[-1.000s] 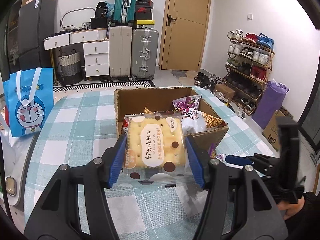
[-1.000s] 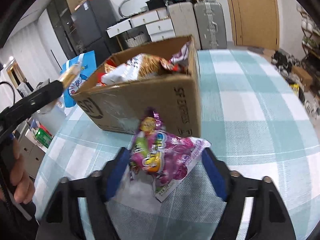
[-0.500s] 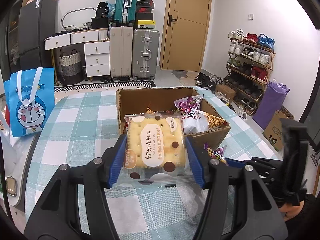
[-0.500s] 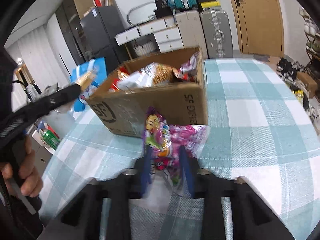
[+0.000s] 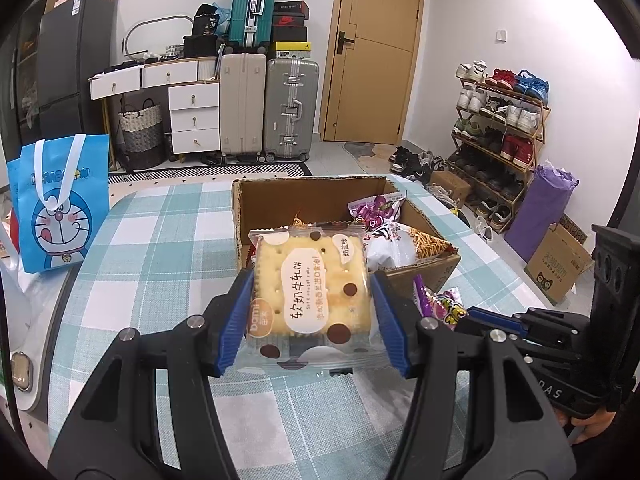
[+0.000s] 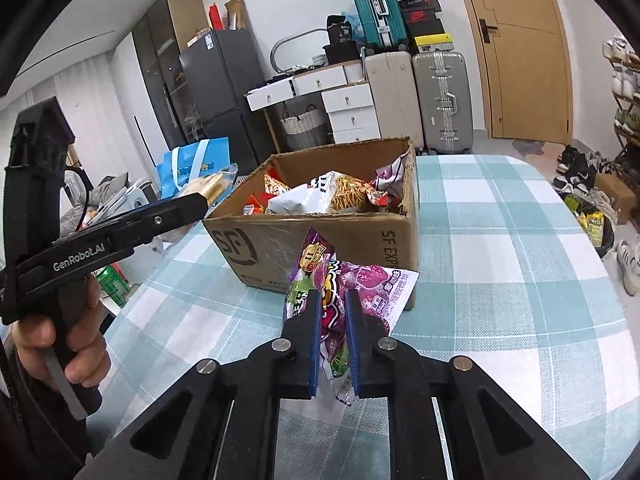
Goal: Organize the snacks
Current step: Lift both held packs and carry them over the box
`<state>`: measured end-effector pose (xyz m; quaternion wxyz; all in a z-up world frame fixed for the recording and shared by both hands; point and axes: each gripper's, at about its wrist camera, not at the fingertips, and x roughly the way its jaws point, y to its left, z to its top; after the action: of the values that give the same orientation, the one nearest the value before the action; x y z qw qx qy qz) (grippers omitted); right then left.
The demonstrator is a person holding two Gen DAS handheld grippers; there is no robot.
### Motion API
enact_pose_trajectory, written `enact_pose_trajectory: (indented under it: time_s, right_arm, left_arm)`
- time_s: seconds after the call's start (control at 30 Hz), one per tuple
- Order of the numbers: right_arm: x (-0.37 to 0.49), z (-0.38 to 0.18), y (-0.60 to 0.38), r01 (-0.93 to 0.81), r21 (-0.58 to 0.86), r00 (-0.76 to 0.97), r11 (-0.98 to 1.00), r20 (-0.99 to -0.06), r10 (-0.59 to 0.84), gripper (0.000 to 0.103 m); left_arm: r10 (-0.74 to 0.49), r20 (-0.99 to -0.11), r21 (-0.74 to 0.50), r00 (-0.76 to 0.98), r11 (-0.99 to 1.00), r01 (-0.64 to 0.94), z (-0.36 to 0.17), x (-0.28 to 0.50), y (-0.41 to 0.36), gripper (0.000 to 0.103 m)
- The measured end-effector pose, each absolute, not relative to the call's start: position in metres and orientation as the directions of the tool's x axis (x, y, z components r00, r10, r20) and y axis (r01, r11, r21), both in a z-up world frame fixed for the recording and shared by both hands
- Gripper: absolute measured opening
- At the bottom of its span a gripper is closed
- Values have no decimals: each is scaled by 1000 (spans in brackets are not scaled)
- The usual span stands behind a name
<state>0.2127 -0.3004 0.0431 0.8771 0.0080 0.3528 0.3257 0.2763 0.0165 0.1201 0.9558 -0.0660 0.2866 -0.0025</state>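
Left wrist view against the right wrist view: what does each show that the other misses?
Only the left wrist view shows the cracker pack's printed front, clamped in the left claw, and the shoe rack. Only the right wrist view shows the right claw closing on the purple candy bag and a green can. Both show the cardboard box of snacks.

Glossy plastic cracker packet [image 5: 310, 294]; matt corrugated cardboard box [image 6: 320, 240]; woven checked tablecloth [image 6: 500, 280].

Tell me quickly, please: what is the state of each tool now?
Left tool: closed on the cracker packet.
Right tool: jaws closing, pads already pinching the purple candy bag.
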Motion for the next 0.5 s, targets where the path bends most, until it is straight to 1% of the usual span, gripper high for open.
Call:
enact_pose_trajectory:
  time_s: [0.23,0.5]
  right_arm:
    - [201,59,-306,-579,254,566,775,-559,606,10]
    - [191,94,-312,-590,265,637,763,-427,641,10]
  left_arm:
    - [-41,-545,-127,838,991,-34,121,276,17,55]
    - [-29,-524,-127,851,991,-45,127,274,20,55]
